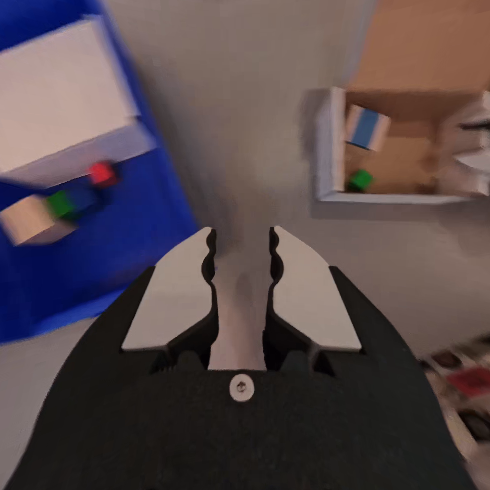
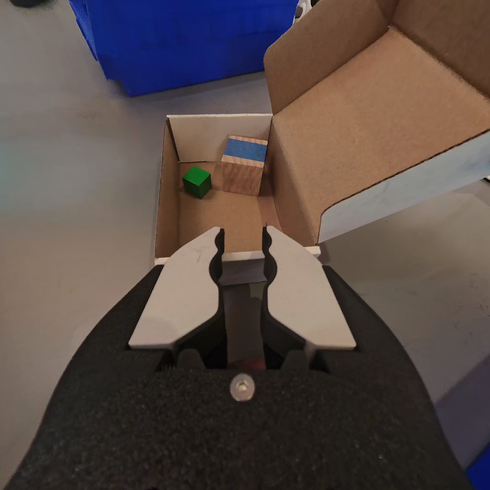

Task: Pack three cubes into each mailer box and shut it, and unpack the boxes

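An open mailer box stands on the grey table with its lid raised at the right. Inside lie a small green cube and a larger wooden cube with blue tape. My right gripper is open and empty, its tips over the box's near wall. In the blurred left wrist view the same box is at the right with the green cube and the taped cube. My left gripper is open and empty above bare table.
A blue bin at the left holds a closed white box, a red cube, a green cube, a blue cube and a wooden cube. The bin stands behind the open box in the right wrist view. My right fingertips sit around 25 cm from my left ones.
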Demonstrator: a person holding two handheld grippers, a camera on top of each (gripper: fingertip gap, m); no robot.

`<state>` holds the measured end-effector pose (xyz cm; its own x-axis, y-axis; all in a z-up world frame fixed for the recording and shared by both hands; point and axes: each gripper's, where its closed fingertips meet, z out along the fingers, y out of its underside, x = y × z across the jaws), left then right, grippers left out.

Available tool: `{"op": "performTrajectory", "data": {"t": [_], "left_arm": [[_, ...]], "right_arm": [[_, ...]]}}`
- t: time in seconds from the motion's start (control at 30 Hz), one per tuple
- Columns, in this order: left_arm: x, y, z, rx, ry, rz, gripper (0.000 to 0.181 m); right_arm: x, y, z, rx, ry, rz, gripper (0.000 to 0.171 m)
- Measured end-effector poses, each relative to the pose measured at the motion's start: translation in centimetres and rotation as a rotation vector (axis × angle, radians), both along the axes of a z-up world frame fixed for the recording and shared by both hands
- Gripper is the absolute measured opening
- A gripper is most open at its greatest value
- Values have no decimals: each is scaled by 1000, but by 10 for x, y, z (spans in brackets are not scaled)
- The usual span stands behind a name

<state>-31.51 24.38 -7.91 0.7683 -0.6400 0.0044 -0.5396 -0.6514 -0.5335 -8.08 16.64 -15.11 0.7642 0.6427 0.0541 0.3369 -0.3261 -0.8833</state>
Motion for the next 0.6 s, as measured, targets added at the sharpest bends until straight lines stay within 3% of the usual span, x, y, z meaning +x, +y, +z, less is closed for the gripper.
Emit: {"op": "performTrajectory", "data": {"t": [0.1,0.2,0.37,0.6], "left_arm": [[-60,41,0,39,-30,182,40],[-76,78,-23,-3,-74,224,40],[-95,123,-54,107,147,101,42],[-102,141,-88,63,346,-196,48]], "right_arm": [[0,0,0,-1,1,0,27],[0,0,0,2,-2,0,27],[0,0,0,-3,4,0,27],[0,0,0,-7,8,2,27]]}}
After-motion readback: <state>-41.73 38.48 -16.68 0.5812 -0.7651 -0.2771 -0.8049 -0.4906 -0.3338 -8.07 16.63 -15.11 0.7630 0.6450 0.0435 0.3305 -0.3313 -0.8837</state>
